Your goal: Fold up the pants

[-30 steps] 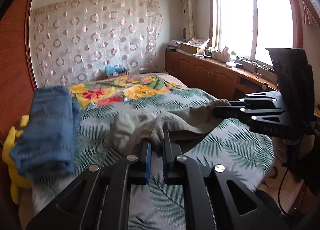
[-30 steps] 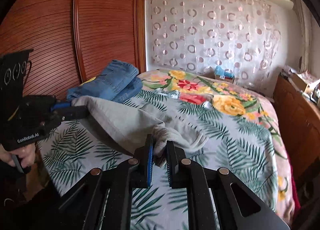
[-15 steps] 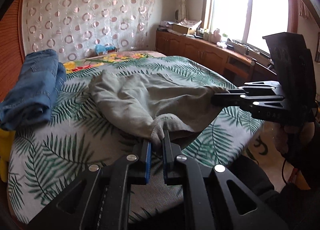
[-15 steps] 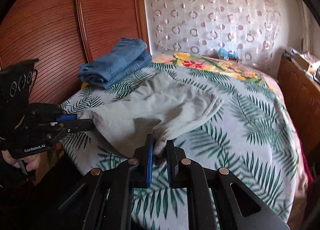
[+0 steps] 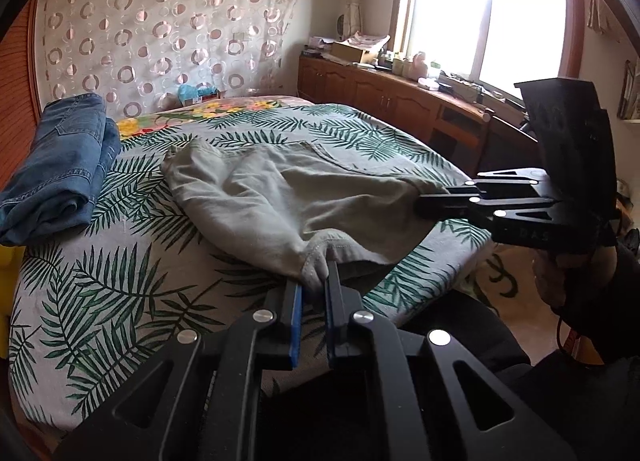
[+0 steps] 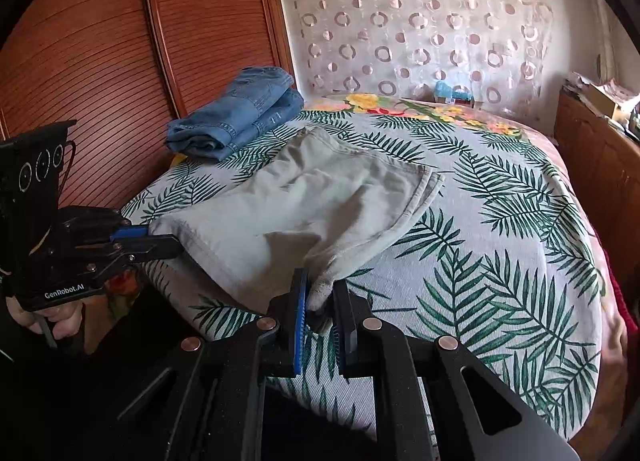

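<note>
Grey pants (image 5: 288, 197) are laid out on the bed (image 5: 120, 293), which has a palm-leaf sheet on it. Most of the fabric lies flat on the sheet, but the near edge is lifted off the mattress where the 2 grippers have it.

Left gripper (image 5: 316, 285) is clamped on 1 near corner of the pants, a bunched wad of cloth squeezed between its pads. Right gripper (image 6: 322, 297) is doing the same on the other near corner, cloth pinched tight between the blue pad and the black one. Both sit at the foot edge of the bed, apart from each other, with the pants edge stretched between them and sagging a bit in the middle.

In the right view the far part of the pants shows a doubled hem or waistband edge (image 6: 424, 189) lying flat on the leaves.

Folded jeans (image 6: 240, 117) sit near the far left corner of the bed, next to the wooden wardrobe (image 6: 120, 41), well apart from the pants. A floral cover (image 6: 420, 109) peeks out at the head end, and a circle-print curtain (image 5: 160, 33) hangs behind.
</note>
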`<state>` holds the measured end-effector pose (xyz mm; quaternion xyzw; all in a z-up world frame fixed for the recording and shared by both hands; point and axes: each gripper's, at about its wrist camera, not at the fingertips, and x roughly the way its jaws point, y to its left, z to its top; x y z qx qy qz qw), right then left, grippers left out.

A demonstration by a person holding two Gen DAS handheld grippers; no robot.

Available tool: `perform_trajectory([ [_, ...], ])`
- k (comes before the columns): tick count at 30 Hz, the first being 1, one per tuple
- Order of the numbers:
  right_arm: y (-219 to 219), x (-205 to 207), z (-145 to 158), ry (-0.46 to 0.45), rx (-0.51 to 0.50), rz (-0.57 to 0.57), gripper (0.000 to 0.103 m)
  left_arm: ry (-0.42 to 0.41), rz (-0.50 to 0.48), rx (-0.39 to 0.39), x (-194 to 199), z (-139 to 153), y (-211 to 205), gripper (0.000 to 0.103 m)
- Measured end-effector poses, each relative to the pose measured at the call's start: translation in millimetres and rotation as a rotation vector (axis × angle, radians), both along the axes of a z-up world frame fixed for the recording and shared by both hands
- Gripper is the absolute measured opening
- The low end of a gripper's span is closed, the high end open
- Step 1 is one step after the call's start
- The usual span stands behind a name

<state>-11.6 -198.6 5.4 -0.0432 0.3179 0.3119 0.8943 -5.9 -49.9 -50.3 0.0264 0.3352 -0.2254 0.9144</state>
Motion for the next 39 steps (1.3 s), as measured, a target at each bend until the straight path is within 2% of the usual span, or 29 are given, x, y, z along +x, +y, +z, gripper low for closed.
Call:
perform_trajectory([
  [11,-16,-17,3,-0.010,0.017,0.000,0.011,-0.034,-0.020,-0.022,-9,18,0,0.010],
  [25,-16,-7,-12,0.021,0.032,-0.019,0.011,0.012,-0.009,-0.037,0,-1,2,0.010],
  [39,-26,-24,11,-0.021,0.078,0.009,0.011,-0.053,-0.027,-0.065,-19,32,4,0.010],
])
